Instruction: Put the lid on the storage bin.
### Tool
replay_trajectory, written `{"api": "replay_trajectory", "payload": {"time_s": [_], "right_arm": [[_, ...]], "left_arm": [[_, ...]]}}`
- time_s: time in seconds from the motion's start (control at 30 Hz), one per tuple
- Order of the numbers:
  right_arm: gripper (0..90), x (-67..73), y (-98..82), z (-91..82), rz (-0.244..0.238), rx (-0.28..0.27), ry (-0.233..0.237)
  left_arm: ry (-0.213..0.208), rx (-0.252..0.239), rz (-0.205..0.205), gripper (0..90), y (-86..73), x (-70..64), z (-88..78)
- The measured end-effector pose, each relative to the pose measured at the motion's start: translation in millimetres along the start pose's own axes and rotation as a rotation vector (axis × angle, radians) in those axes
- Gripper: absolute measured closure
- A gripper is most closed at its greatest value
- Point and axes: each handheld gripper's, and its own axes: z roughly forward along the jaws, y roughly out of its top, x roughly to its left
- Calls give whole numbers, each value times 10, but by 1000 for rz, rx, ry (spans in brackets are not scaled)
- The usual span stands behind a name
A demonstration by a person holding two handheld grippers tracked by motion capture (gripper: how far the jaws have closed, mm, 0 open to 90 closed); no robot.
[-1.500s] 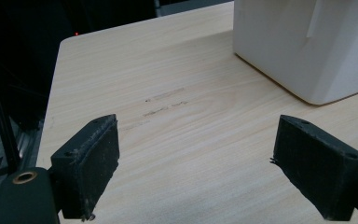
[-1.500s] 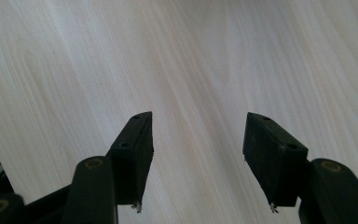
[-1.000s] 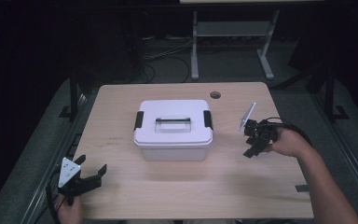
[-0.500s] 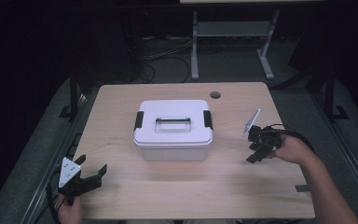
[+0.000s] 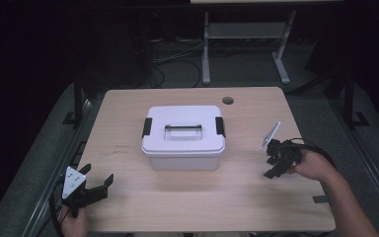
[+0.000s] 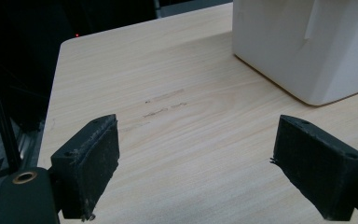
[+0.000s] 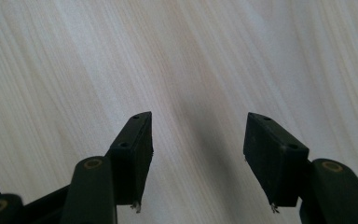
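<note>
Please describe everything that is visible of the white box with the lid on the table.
The white box looks like plastic, rectangular with rounded corners. Its lid is on, with a black latch at the left and right ends and a flat carry handle folded down in a recess on top. It stands upright near the middle of the wooden table, resting on it. Nothing else touches it; both hand-held grippers are apart from it.

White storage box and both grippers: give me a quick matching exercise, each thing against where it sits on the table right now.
Things:
1. white storage box
2. left gripper
3. right gripper
4. round cable hole

Places:
A. near left corner, jaws open
B. far edge, right of the box
C. middle of the table, lid on
D. right side, jaws open, pointing down at bare wood

Pairs: 1-C, 2-A, 3-D, 4-B
</note>
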Motion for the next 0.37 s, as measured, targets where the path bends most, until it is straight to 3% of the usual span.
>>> {"api": "replay_trajectory", "payload": {"time_s": [0.37], "right_arm": [[398, 80, -115, 33, 2, -23, 4]], "left_arm": [[0, 2, 6, 138, 8, -9, 1]]}}
